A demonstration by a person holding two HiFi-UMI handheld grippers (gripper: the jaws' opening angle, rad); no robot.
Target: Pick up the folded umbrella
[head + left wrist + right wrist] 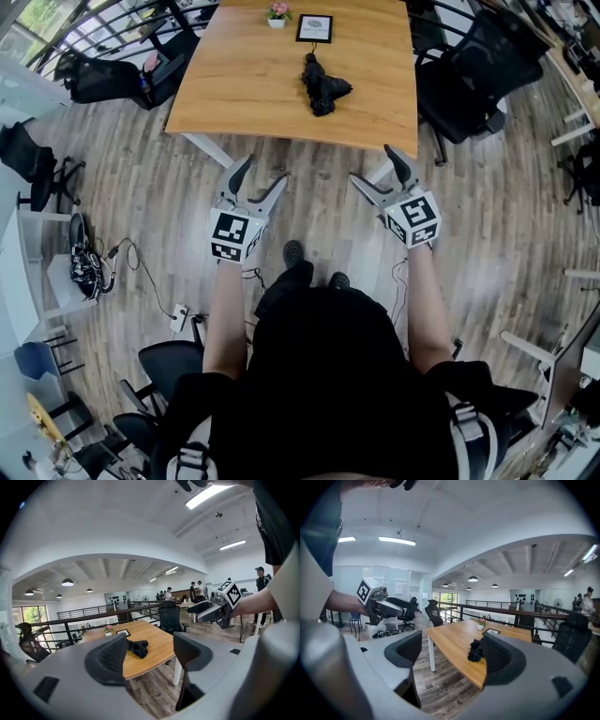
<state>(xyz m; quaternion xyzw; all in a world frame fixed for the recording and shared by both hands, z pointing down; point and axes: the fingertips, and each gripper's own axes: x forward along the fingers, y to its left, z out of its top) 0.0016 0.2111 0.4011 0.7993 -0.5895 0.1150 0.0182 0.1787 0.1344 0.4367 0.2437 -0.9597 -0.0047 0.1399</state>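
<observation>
The folded black umbrella [323, 86] lies crumpled near the middle of the wooden table [244, 84]. Both grippers hover over the floor short of the table's near edge, well apart from the umbrella. My left gripper [263, 173] is open and empty, and so is my right gripper [373, 166]. In the left gripper view the umbrella [138, 648] shows far off between the open jaws [150, 656], with the right gripper [206, 611] to the side. The right gripper view shows the umbrella [476, 651] beside the right jaw, and the left gripper [389, 606] at the left.
On the table's far end stand a small flower pot [277, 14] and a framed card [314, 28]. Black office chairs flank the table at the right [469, 75] and at the left [122, 75]. Cables [89, 267] lie on the wood floor. A railing runs behind the table.
</observation>
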